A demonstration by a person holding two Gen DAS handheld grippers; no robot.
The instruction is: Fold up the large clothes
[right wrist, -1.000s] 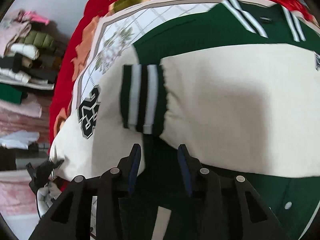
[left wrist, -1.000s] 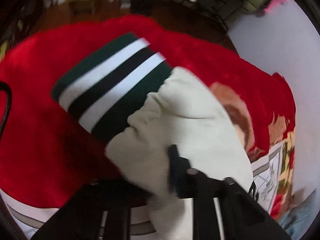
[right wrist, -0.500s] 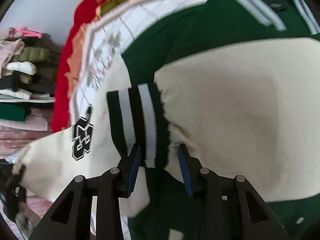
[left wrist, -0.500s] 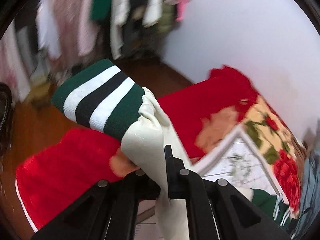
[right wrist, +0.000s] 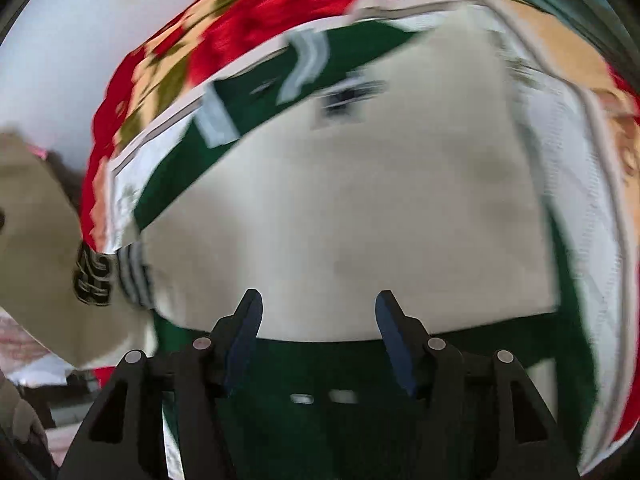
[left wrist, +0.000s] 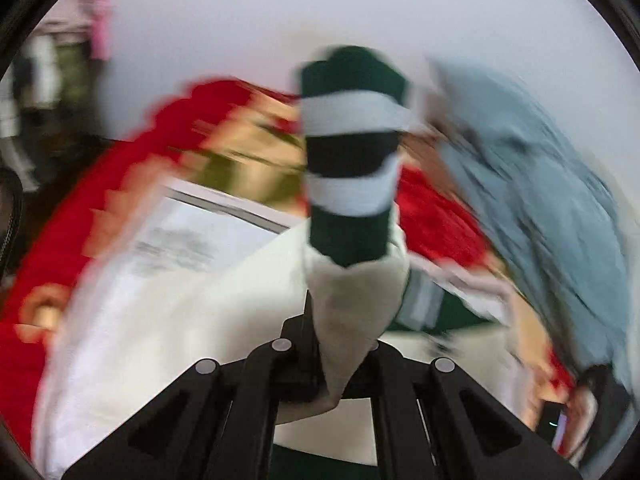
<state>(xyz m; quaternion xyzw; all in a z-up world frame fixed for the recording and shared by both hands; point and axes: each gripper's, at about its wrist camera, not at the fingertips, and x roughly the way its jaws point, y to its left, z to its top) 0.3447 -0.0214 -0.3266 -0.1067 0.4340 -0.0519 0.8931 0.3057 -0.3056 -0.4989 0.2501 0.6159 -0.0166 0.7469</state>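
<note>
A green varsity jacket [right wrist: 320, 364] with cream sleeves lies on a bed. My left gripper [left wrist: 344, 332] is shut on one cream sleeve [left wrist: 352, 300], held up in the air. Its green, white and black striped cuff [left wrist: 348, 152] stands upright above the jaws. In the right wrist view this raised sleeve [right wrist: 36, 240] shows at the left with a number patch [right wrist: 92, 280]. The other cream sleeve [right wrist: 360, 220] lies folded across the jacket's body. My right gripper [right wrist: 318, 300] hovers over it, jaws opening, with nothing pinched between its blue pads. Both views are blurred.
A red floral blanket [left wrist: 60, 232] with a white panel [left wrist: 192, 236] covers the bed. A blue-grey cloth [left wrist: 540, 180] lies heaped at the right, a phone [left wrist: 556, 424] below it. Hanging clothes [left wrist: 40, 80] stand far left by a pale wall [left wrist: 280, 8].
My left gripper has lifted the sleeve and swung it over the bed, rolling so the cuff now points up. My right gripper slid away from the folded sleeve's cuff and its jaws widened.
</note>
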